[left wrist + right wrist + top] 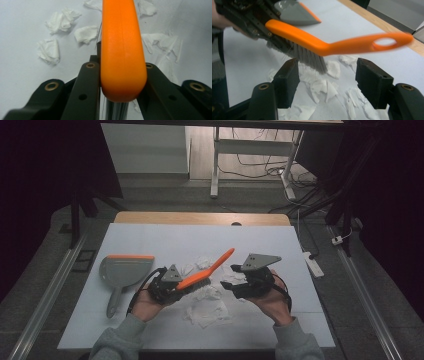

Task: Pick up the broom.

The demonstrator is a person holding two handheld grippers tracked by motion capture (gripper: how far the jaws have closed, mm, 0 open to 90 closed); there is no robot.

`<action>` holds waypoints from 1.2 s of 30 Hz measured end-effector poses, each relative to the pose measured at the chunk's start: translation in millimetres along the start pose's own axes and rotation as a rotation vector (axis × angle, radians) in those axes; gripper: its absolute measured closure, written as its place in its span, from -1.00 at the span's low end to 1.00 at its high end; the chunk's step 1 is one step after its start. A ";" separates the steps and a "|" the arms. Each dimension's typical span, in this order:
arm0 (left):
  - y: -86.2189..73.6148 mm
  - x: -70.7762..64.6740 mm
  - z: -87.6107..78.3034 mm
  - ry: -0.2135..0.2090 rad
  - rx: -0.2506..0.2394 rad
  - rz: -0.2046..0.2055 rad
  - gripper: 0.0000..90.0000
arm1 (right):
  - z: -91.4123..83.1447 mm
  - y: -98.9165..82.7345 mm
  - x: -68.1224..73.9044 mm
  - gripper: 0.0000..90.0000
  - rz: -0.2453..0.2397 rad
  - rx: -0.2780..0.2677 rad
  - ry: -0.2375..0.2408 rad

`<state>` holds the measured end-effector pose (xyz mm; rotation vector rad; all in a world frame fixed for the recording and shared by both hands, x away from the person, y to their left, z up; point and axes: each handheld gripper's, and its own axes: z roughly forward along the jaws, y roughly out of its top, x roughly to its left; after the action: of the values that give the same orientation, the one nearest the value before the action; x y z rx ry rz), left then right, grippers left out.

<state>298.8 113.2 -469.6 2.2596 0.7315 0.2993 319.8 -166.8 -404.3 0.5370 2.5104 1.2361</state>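
Your left gripper (176, 282) was clamped on the orange brush (207, 269), its black jaws pressed against either side of the brush's broad head end, as the left gripper view showed with the orange back (122, 50) rising straight up between them and the grey bristles hanging below. You held the brush above the white table sheet (150, 237), near the middle of the table, with its handle slanting up and away toward the far right and the looped end (385, 42) free in the air. Your right gripper (235, 280) stood just beside it to the right, its jaws spread wide with nothing between them; in the right gripper view the bristles (308, 56) hung just beyond the left jaw without touching it, and the handle crossed above both jaws. Below the brush lay crumpled scraps of white tissue (207, 307), scattered on the sheet between your two hands and a little toward you, with more scraps (61, 21) farther out. The grey dustpan (125, 272) with its orange edge lay flat on the sheet well to the left of your left hand (145, 302), its handle pointing back toward you.
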 end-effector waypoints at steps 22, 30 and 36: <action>12.6 -38.5 13.3 -0.056 0.100 0.231 0.75 | 35.1 -2.0 22.0 -0.27 -0.224 0.264 0.096; 13.3 -42.8 11.7 -0.085 0.085 0.262 0.75 | 44.5 -8.6 23.1 0.03 -0.246 0.332 0.126; 12.3 -40.2 11.4 -0.102 0.084 0.272 0.75 | 43.8 -10.3 24.8 0.27 -0.284 0.339 0.155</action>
<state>276.0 76.0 -468.8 2.4371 0.3902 0.2835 313.8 -131.0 -440.7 0.1482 2.8239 0.7819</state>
